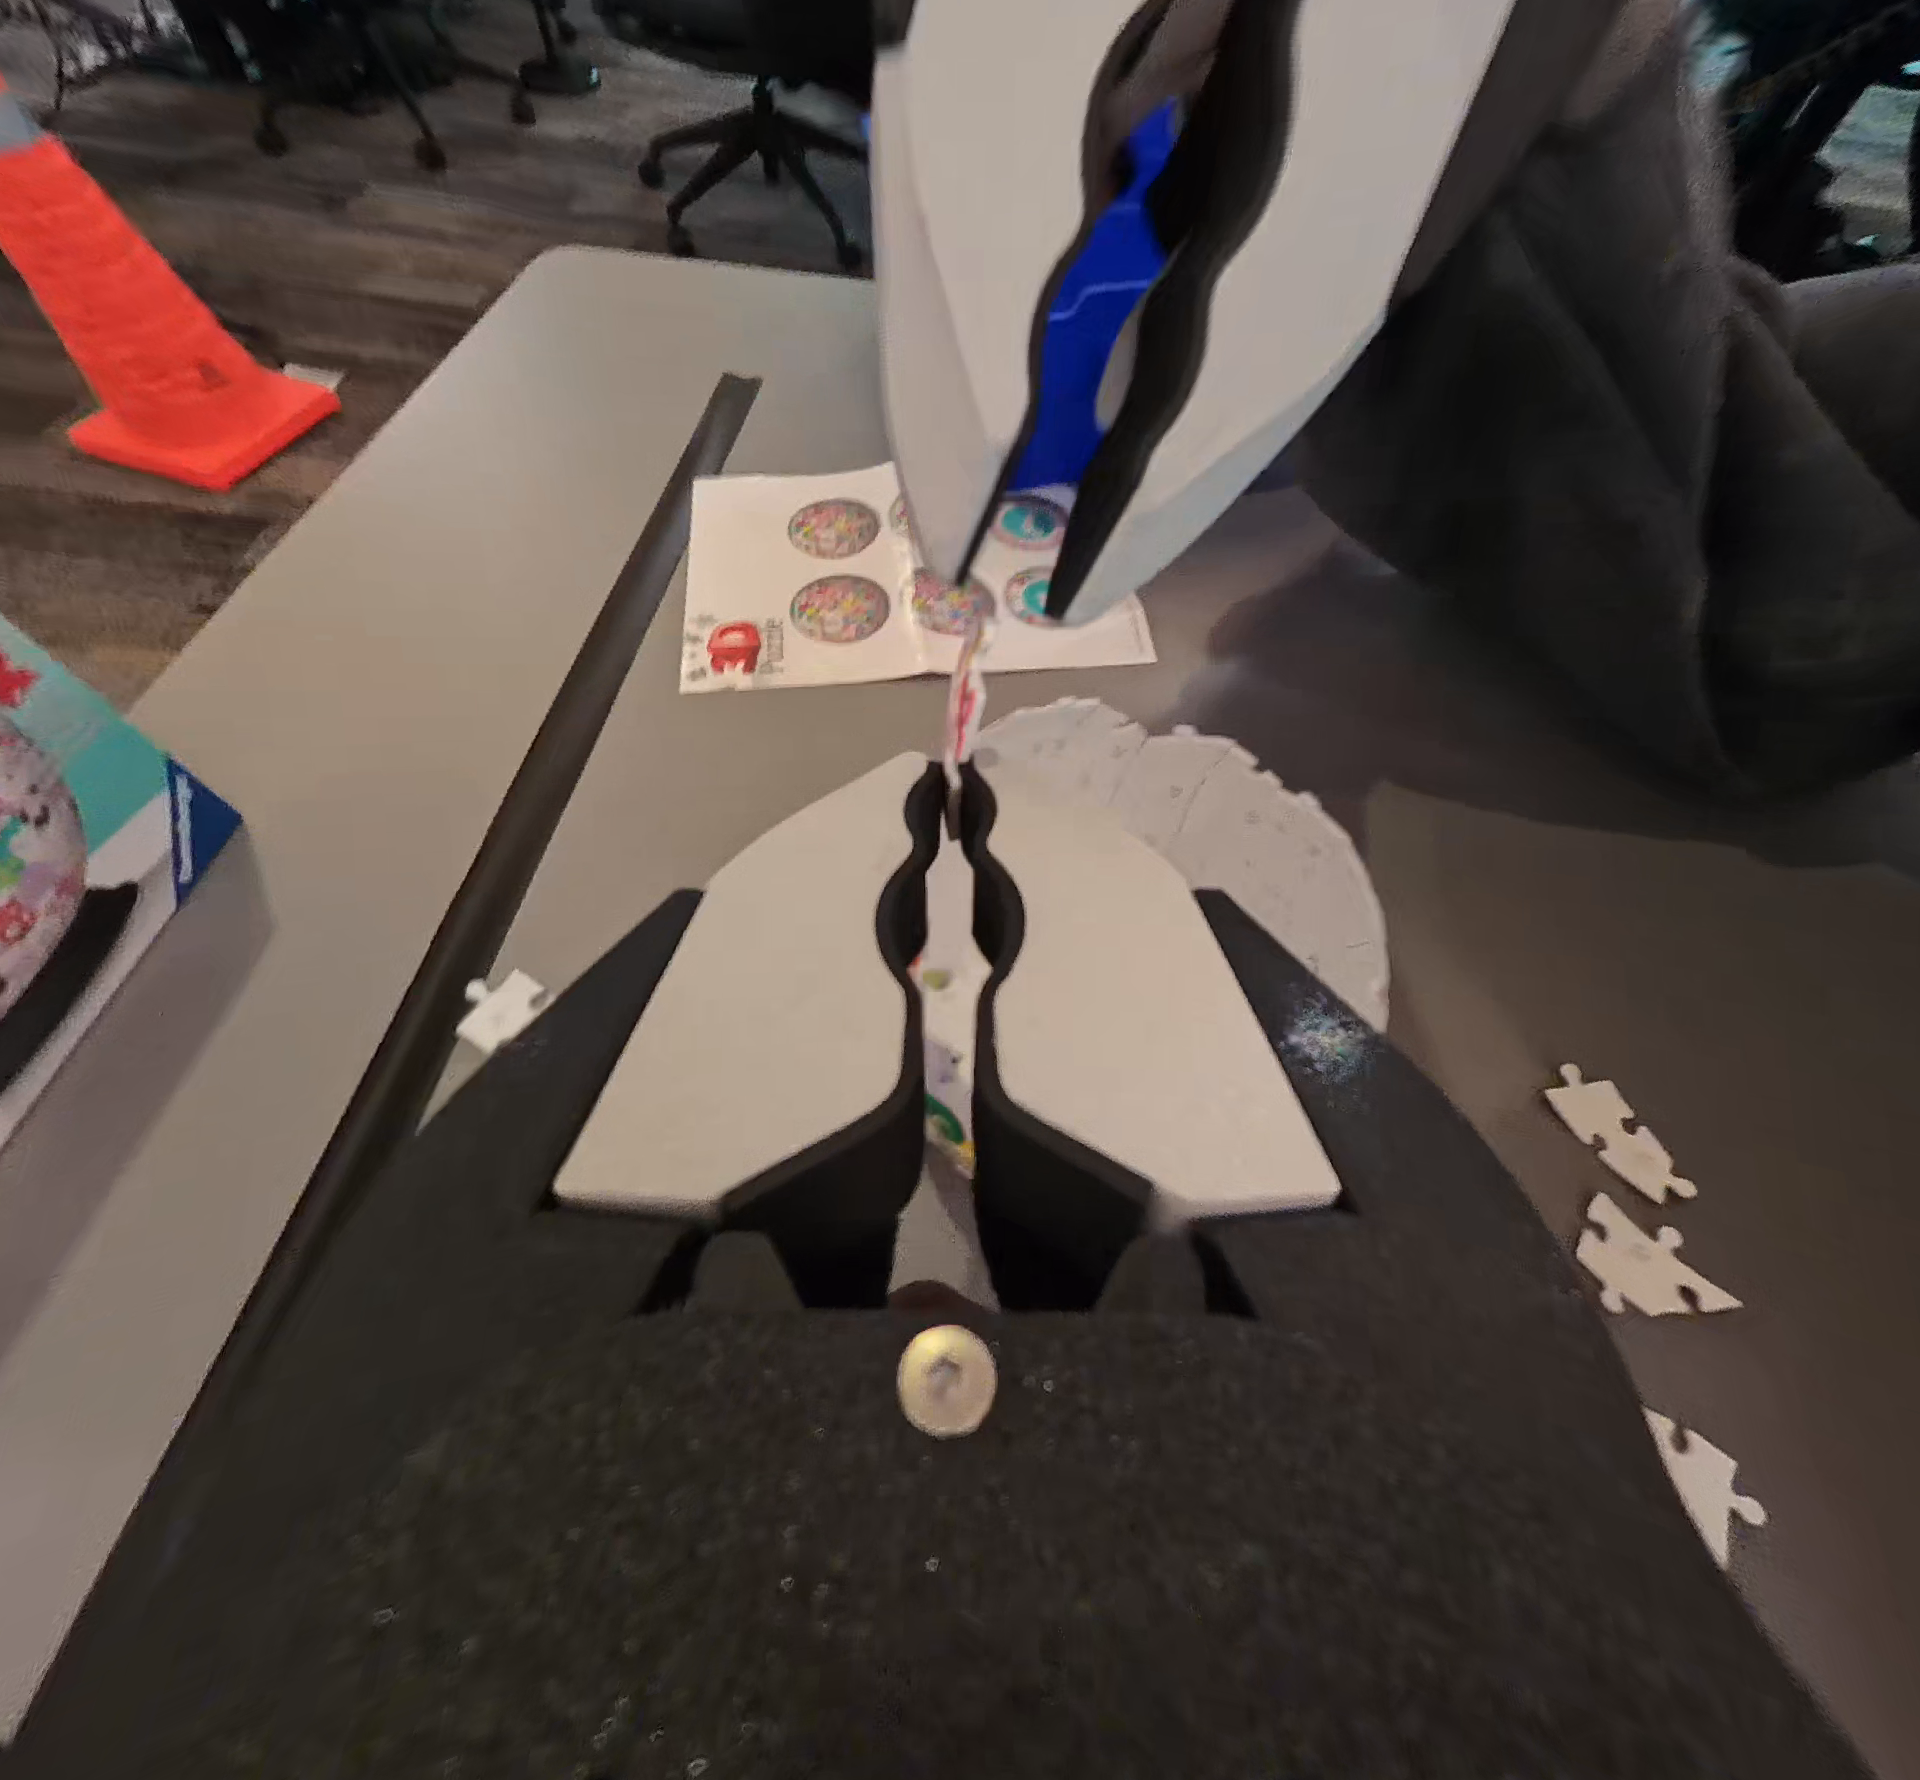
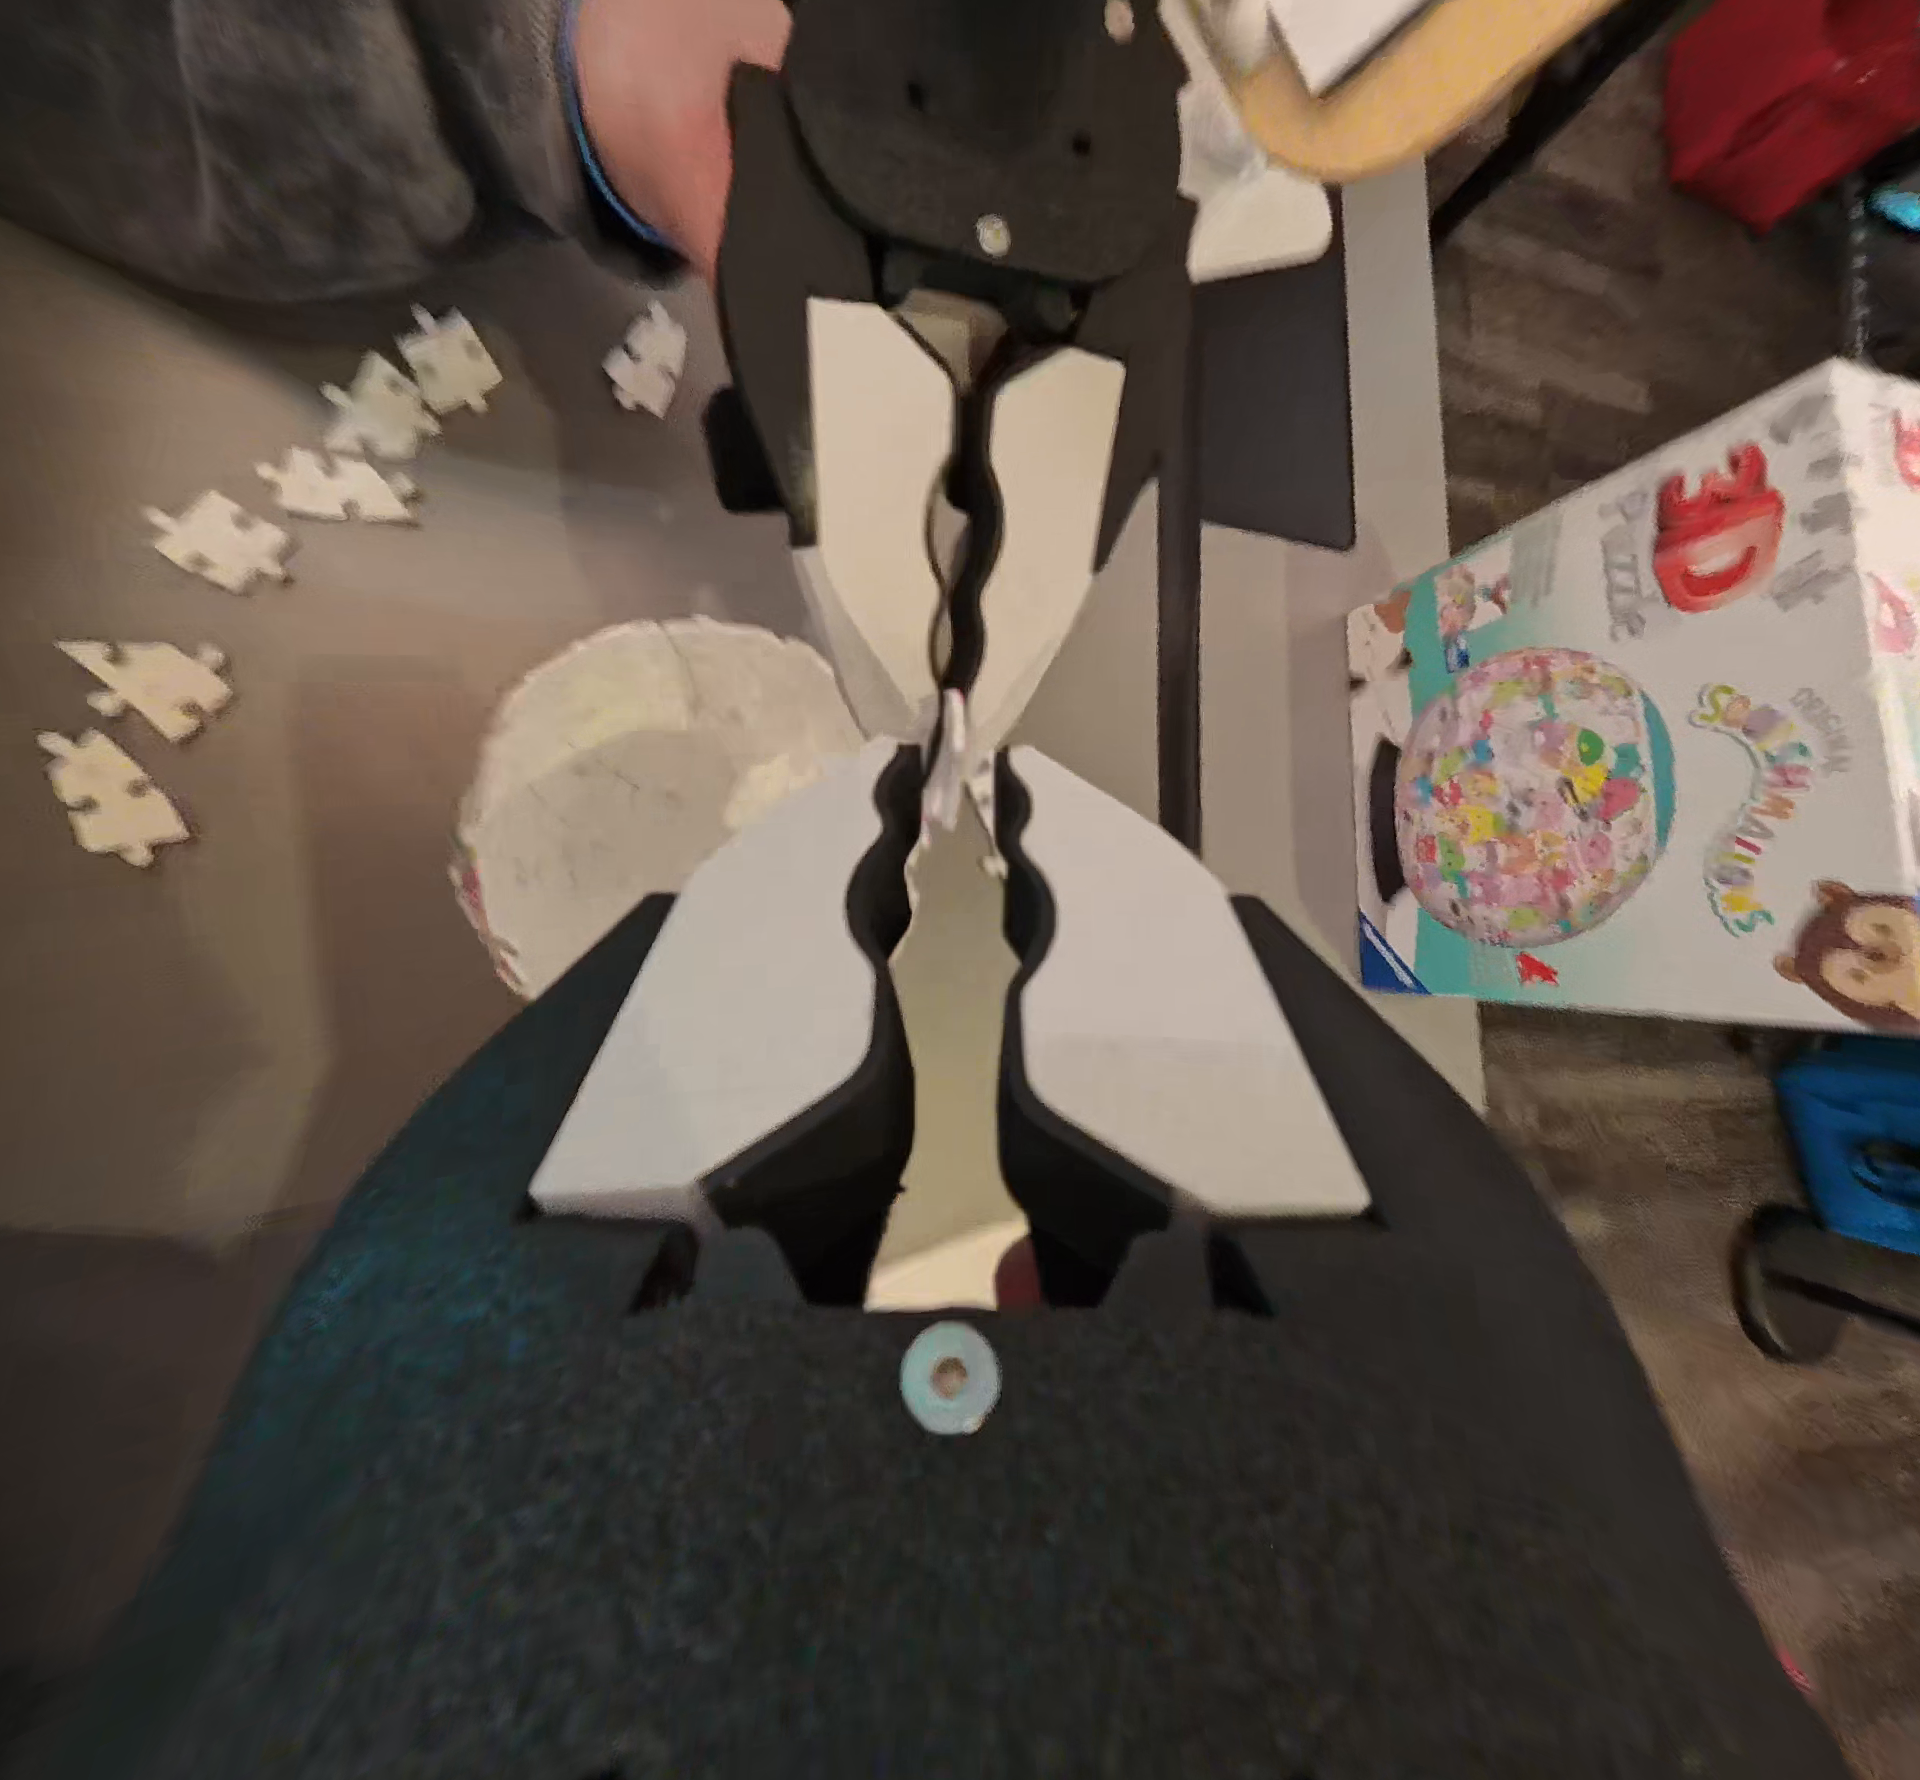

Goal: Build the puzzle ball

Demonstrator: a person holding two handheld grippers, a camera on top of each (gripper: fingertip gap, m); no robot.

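- The two grippers meet tip to tip above the table [image 1: 395, 587], with a thin puzzle piece [image 1: 961, 712] spanning the short gap between them, edge-on to both cameras.
- The piece's long axis runs along the line joining the tips, so any joining move has to go along that line.
- The left gripper [image 1: 951, 780] has its jaws nearly together and clamped on the near end of the piece; more coloured card shows down in the slot between its fingers.
- The right gripper [image 2: 951, 795] is a little wider at the tips, and pale piece edges sit between them; I judge it is gripping, though blur hides the contact.
- The half-built ball shell [image 2: 634, 764], white inside upward, lies just below and to the side of the meeting tips, closest to the left gripper's far side.
- Loose pieces [image 2: 218, 541] lie well apart on the table beyond the shell.
- The puzzle box [image 2: 1662, 743] stands off to the other side, and the instruction sheet [image 1: 821, 577] lies behind the tips.
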